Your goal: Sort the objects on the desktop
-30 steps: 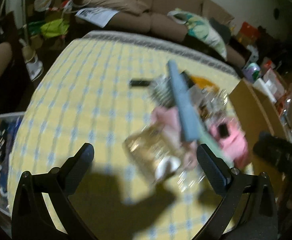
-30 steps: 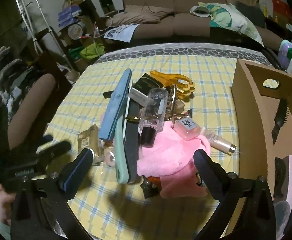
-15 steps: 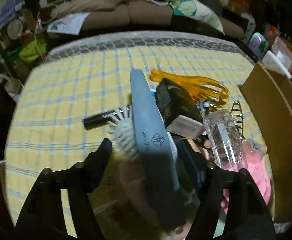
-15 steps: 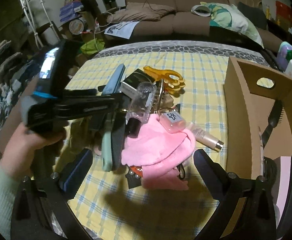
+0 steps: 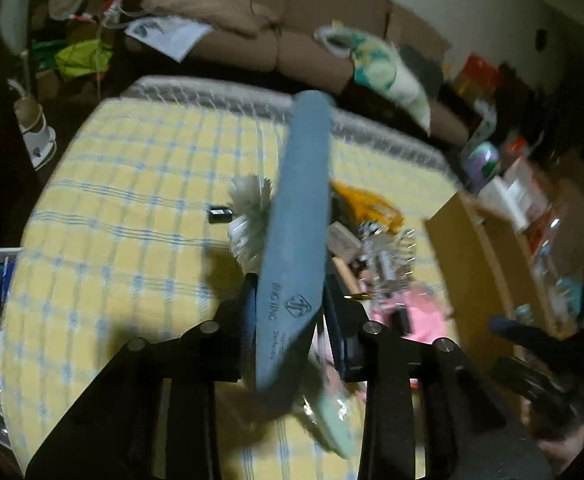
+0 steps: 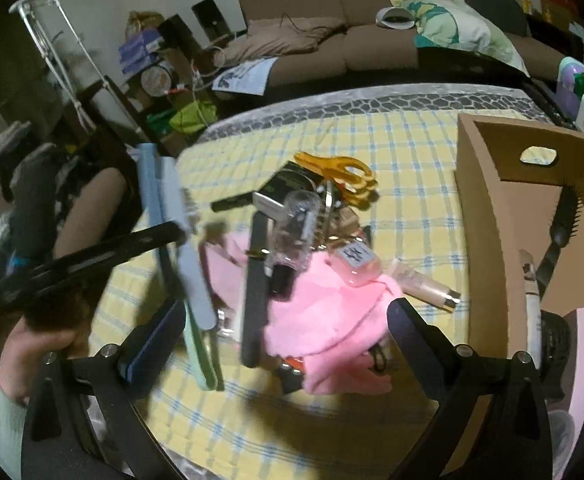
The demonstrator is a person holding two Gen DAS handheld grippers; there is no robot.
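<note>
My left gripper (image 5: 290, 300) is shut on a long blue nail file (image 5: 298, 240) and holds it lifted above the yellow checked tablecloth (image 5: 132, 208). The file also shows in the right wrist view (image 6: 152, 192), held by the left gripper (image 6: 172, 234) at the left. My right gripper (image 6: 288, 320) is open and empty, above a pile: pink cloth (image 6: 324, 312), clear bottle (image 6: 296, 232), black strap (image 6: 254, 280), pink nail polish bottle (image 6: 354, 262), orange scissors (image 6: 340, 172), a tube (image 6: 424, 286), a green file (image 6: 200, 356).
An open cardboard box (image 6: 488, 216) stands at the right and holds a black hairbrush (image 6: 564, 220) and a white tube (image 6: 530, 300). A white brush (image 5: 252, 216) and a small black cap (image 5: 220, 214) lie on the cloth. A brown sofa (image 6: 352, 20) is behind the table.
My left gripper closed on the blue nail file and lifted it off the pile, swinging left and up. The right gripper stayed open over the pile.
</note>
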